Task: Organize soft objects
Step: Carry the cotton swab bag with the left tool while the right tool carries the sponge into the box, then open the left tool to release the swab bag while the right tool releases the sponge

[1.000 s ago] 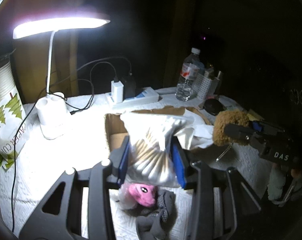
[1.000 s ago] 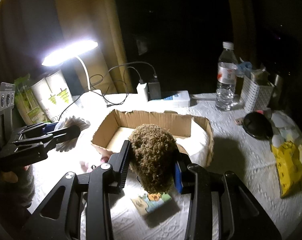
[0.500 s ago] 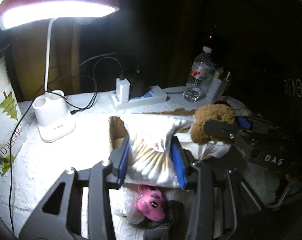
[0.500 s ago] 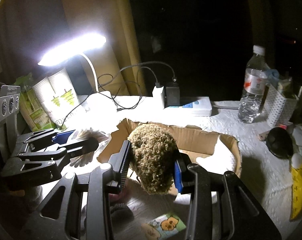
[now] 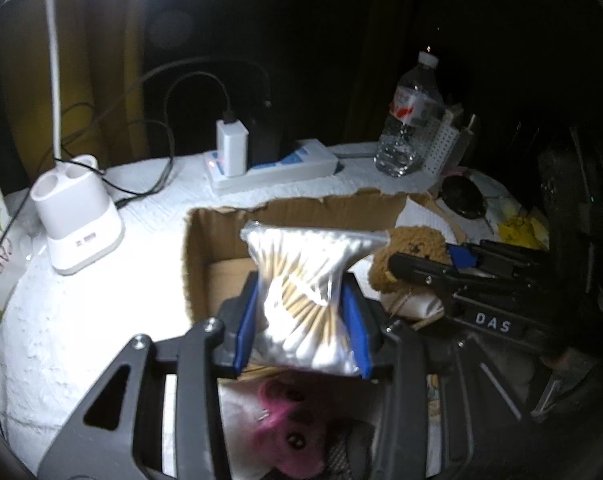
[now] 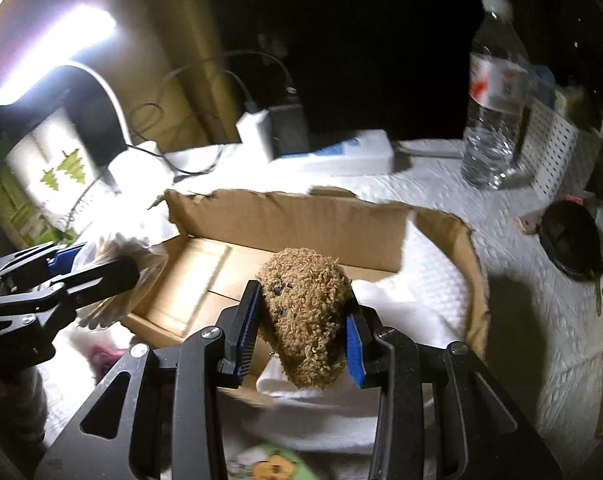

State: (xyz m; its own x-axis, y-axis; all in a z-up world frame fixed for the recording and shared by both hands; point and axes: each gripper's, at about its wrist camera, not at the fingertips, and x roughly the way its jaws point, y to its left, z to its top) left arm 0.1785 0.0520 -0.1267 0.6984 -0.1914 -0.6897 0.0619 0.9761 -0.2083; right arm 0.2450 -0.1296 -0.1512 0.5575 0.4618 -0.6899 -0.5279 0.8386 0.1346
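Cotton-swab bag (image 5: 307,300) sits clamped in the left gripper's (image 5: 303,330) fingers; the right gripper's (image 6: 301,332) fingers pinch the brown plush (image 6: 305,316).

Dark room; single desk lamp (image 6: 53,48) upper left, blown-out glare on white tabletop (image 5: 81,320). Motion blur throughout right view. Fisheye edges vignetted black.

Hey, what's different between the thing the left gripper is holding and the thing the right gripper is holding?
The left gripper holds a clear bag of cotton swabs; the right gripper holds a brown fuzzy plush. The bag is see-through and glossy, showing white tips and wooden sticks; the plush is opaque and shaggy. The bag is pinched in at the middle, while the plush bulges past its pads. Both are clamped above the cardboard box.
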